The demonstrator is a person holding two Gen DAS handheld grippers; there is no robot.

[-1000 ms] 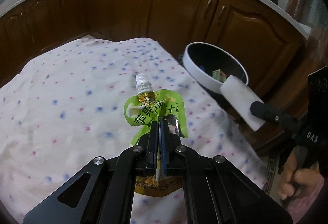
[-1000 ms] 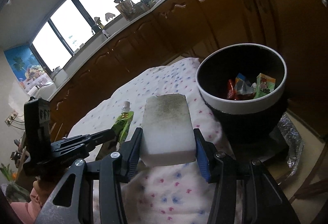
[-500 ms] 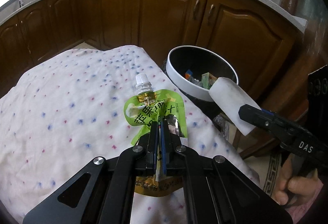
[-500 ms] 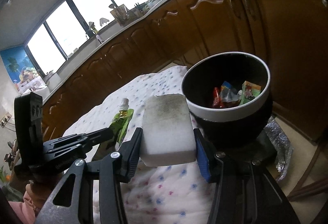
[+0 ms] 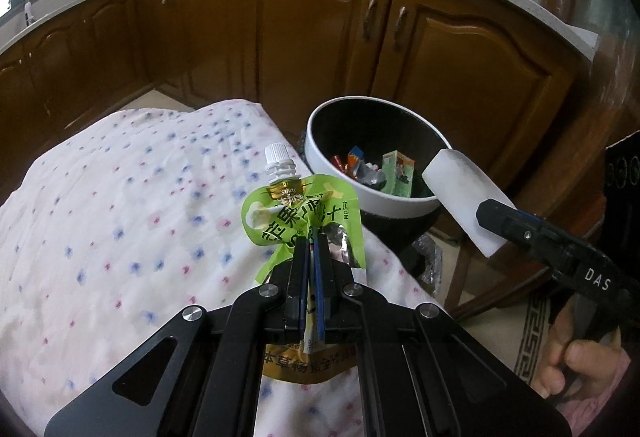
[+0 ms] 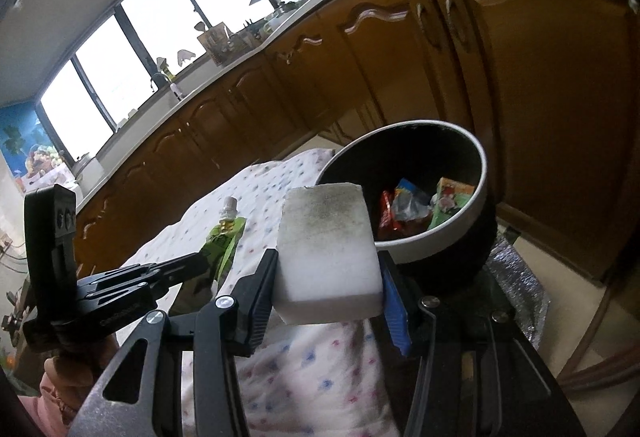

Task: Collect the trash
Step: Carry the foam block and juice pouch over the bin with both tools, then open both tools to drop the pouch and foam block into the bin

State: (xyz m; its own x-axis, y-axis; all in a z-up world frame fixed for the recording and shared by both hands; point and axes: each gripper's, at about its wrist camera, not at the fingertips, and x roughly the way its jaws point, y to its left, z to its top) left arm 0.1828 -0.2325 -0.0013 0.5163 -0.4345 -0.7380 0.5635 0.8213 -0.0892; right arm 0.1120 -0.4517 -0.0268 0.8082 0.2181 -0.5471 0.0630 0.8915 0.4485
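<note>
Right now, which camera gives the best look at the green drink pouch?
The left wrist view: the green drink pouch sits centre frame, facing the lens with cap and print visible, pinched in the left claw. The right wrist view shows the pouch only edge-on, small, beside the white sponge.

the green pouch [image 5: 304, 213] looks like glossy crinkled foil-plastic with a white plastic cap. the white sponge [image 6: 328, 253] is matt and porous, smudged grey on top. the dotted tablecloth [image 5: 120, 221] is soft cloth, the cabinets [image 5: 312, 37] polished wood.
</note>
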